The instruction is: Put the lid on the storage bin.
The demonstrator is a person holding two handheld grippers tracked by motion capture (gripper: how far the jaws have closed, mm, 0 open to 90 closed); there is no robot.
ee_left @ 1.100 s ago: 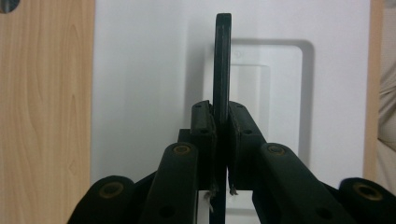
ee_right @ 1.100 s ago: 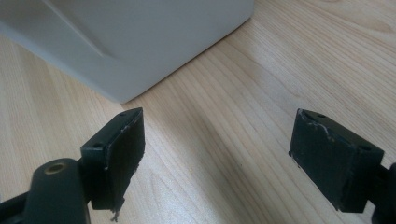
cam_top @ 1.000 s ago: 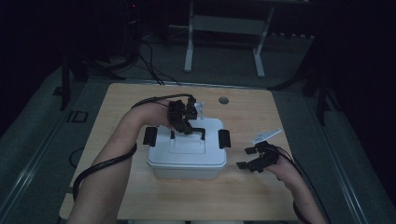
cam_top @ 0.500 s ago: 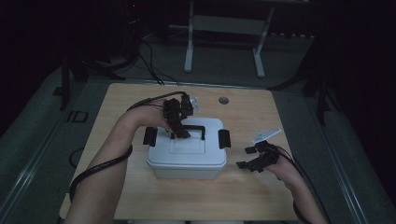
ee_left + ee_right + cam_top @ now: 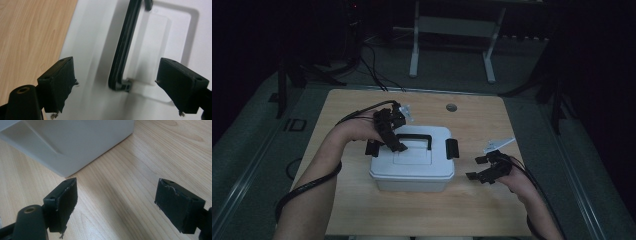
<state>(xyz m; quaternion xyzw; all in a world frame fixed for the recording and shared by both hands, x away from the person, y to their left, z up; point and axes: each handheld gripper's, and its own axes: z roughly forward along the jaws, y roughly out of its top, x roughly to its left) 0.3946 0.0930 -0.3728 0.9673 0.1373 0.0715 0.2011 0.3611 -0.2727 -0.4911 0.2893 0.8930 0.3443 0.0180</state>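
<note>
Left tongs [image 5: 388, 134] are hovering over the lid of the white storage box [image 5: 412, 170], at its left end, with the jaws having just been opening and now standing spread wide. Seen from the left gripper view, the black carrying handle [image 5: 124, 50] is lying flat on the lid between the two pads, neither pad touching it; its upper part is running out of the top of that view. Right tongs [image 5: 488, 167] are resting low over the wooden surface [image 5: 362, 210], just to the right of the box, jaws also spread and pinching nothing. From the right gripper view, one lower corner of the box [image 5: 67, 145] is showing ahead, the rest being cut off. The box is sitting near the middle of the surface. A black latch [image 5: 452, 148] is showing on its right end; the left latch is mostly hidden behind the left hand. The room beyond is dark and hard to read.
</note>
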